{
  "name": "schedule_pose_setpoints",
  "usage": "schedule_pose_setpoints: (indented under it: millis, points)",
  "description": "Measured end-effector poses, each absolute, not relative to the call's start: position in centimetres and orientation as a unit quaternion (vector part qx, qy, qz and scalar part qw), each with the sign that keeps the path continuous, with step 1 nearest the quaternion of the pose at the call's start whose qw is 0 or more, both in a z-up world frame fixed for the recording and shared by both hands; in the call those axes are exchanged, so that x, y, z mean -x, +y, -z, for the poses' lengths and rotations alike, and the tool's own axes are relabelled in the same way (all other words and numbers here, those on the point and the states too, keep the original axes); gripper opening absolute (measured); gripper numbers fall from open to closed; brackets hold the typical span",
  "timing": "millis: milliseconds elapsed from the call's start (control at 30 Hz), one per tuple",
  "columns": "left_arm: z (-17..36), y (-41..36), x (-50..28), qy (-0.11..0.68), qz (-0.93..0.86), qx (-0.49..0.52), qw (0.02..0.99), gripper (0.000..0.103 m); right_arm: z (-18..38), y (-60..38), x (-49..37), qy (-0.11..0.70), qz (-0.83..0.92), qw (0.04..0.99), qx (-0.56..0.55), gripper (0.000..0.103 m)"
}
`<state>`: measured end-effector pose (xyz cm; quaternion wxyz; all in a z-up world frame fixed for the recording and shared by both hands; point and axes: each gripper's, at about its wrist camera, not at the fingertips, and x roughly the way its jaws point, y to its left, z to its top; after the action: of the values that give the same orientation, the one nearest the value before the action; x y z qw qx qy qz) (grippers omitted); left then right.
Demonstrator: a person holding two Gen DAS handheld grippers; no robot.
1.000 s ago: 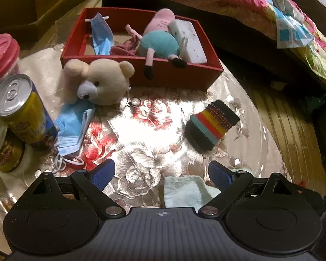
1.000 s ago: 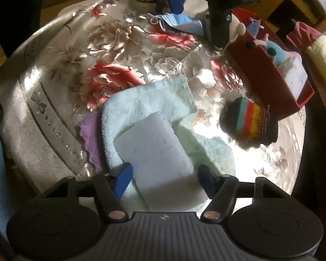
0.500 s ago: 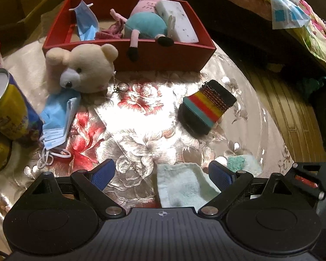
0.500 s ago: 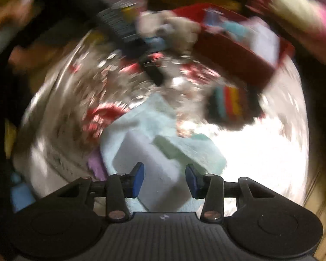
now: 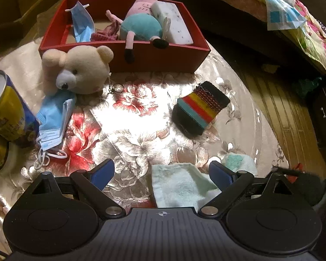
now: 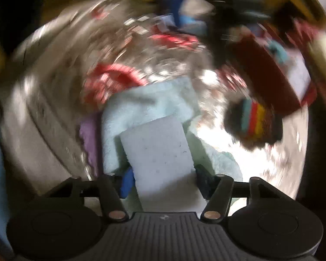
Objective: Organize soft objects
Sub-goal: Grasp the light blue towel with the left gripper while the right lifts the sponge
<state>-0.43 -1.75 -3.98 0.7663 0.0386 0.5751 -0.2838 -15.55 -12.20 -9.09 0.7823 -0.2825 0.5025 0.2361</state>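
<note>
A white sponge (image 6: 160,152) sits between the fingers of my right gripper (image 6: 165,181). It stays sharp while the table behind it blurs. The jaws are opening, and the pads still touch the sponge's sides. Under it lie a pale green towel (image 6: 152,102) and a purple cloth (image 6: 89,134). My left gripper (image 5: 160,171) stands open above the same towel (image 5: 180,184), holding nothing. The red box (image 5: 163,58) at the back holds a pig plush (image 5: 141,24), another sponge (image 5: 171,21) and a face mask (image 5: 81,24). A teddy bear (image 5: 80,71) leans on its front.
A striped knit piece (image 5: 200,108) lies mid-table, and a blue face mask (image 5: 52,121) lies by the bear. Drink cans (image 5: 4,106) stand at the left edge. The round table has a flowered glossy cover. A bed with a bright quilt (image 5: 304,21) lies beyond the box.
The right gripper squeezed the white sponge, then widened again, and its view swung about and blurred. The left view shifted slightly, with the box nearer the middle.
</note>
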Motion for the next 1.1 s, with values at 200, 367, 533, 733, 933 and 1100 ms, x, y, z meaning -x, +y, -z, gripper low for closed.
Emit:
schedule_pose_setpoints:
  millis: [200, 367, 533, 733, 933, 1100]
  points:
    - [4.2, -2.5, 0.9, 0.576, 0.302, -0.049, 0.758, 0.091, 4.3, -18.1, 14.1, 0.513, -0.224, 0.829, 0.012, 0.027]
    - [5.3, -4.4, 2.7, 0.580, 0.338, -0.094, 0.735, 0.091, 2.4, -23.7, 13.0, 0.434, -0.119, 0.885, -0.123, 0.027]
    - [6.6, -8.0, 5.6, 0.577, 0.390, -0.135, 0.705, 0.092, 1.5, -28.3, 12.6, 0.378, -0.022, 0.904, -0.201, 0.027]
    - [8.9, -12.4, 10.4, 0.529, 0.408, -0.255, 0.699, 0.097, 0.0, -29.9, 13.4, 0.322, 0.004, 0.918, -0.233, 0.028]
    - [10.8, -14.5, 11.9, 0.454, 0.383, -0.351, 0.724, 0.079, -0.2, -30.7, 13.8, 0.308, 0.003, 0.918, -0.250, 0.028]
    - [10.6, -14.1, 8.9, 0.506, 0.364, -0.274, 0.733, 0.046, 0.0, -30.6, 13.7, 0.310, 0.001, 0.917, -0.250, 0.028]
